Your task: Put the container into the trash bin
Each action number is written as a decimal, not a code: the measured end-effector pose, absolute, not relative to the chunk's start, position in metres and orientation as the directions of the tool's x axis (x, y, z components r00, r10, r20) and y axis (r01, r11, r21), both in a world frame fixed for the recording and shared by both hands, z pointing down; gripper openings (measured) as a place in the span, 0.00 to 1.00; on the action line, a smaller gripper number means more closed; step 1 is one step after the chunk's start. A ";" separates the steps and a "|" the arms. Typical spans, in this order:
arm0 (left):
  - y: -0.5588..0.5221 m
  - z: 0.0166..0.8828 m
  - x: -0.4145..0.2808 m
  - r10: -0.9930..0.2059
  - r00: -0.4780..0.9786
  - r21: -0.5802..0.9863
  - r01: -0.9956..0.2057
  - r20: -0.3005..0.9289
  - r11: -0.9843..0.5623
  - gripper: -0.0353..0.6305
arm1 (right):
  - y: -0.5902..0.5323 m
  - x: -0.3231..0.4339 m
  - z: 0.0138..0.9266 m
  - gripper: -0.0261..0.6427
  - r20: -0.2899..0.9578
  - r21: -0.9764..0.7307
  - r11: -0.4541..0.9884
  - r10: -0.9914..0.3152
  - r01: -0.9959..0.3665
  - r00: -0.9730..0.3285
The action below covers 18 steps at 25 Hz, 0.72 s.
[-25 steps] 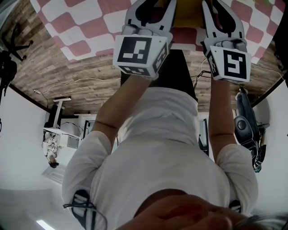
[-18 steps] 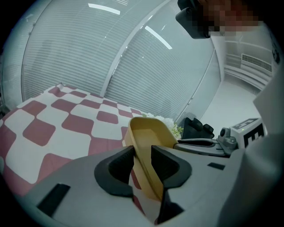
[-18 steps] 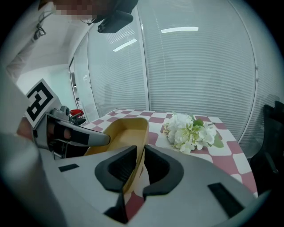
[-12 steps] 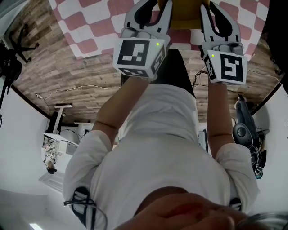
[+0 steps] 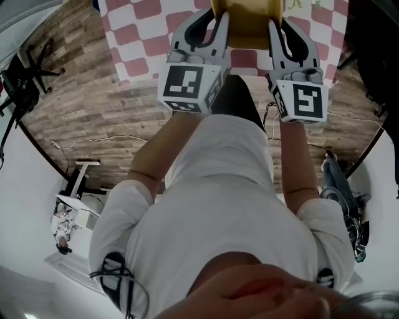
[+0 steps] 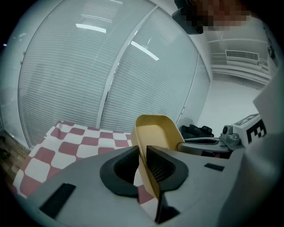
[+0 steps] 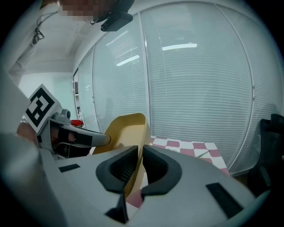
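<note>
- The yellow container [image 5: 248, 22] is held up off the checkered cloth [image 5: 143, 31], between the two grippers. One side wall is taken by each, probably so the open tub stays level and steady while carried.
- The left gripper [image 5: 212, 19] is seen in its own view with the left wall of the container pinched between the dark pads. Its jaws are closing, and the thin wall is already caught between them.
- The right gripper [image 5: 280, 22] is clamped on the opposite wall. In the right gripper view the pads are pressed on either side of the yellow rim.
- Both grippers are angled a little downward, with the container out in front of the person's chest, above the cloth edge and wood floor [image 5: 81, 106].
- No trash bin is seen in any view, so the carry is judged to be at an early stage and the drop is not yet done.
- Compared with a second ago, both grippers and the container are placed higher in the head view. More of the yellow tub is shown between the jaws, and the cloth edge is shifted toward the top of the frame, so a lift is read.
</note>
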State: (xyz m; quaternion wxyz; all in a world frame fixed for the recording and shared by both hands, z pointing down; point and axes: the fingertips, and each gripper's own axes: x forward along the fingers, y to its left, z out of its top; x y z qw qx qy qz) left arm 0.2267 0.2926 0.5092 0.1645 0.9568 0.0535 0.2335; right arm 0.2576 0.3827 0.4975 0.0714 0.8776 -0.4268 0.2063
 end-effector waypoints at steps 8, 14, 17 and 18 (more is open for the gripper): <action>0.284 0.436 0.217 0.169 0.924 0.310 0.058 0.344 -0.949 0.16 | 0.376 0.247 0.426 0.12 0.324 -0.030 -0.629 -0.741 -0.777 0.588; 0.278 0.382 0.205 0.158 0.947 0.284 0.075 0.282 -0.956 0.16 | 0.370 0.238 0.373 0.12 0.260 -0.011 -0.625 -0.755 -0.780 0.602; 0.278 0.363 0.199 0.155 0.955 0.274 0.083 0.253 -0.958 0.16 | 0.370 0.234 0.354 0.11 0.237 -0.005 -0.630 -0.755 -0.777 0.611; 0.279 0.356 0.197 0.154 0.958 0.269 0.086 0.242 -0.959 0.16 | 0.370 0.232 0.348 0.11 0.225 -0.003 -0.629 -0.757 -0.777 0.613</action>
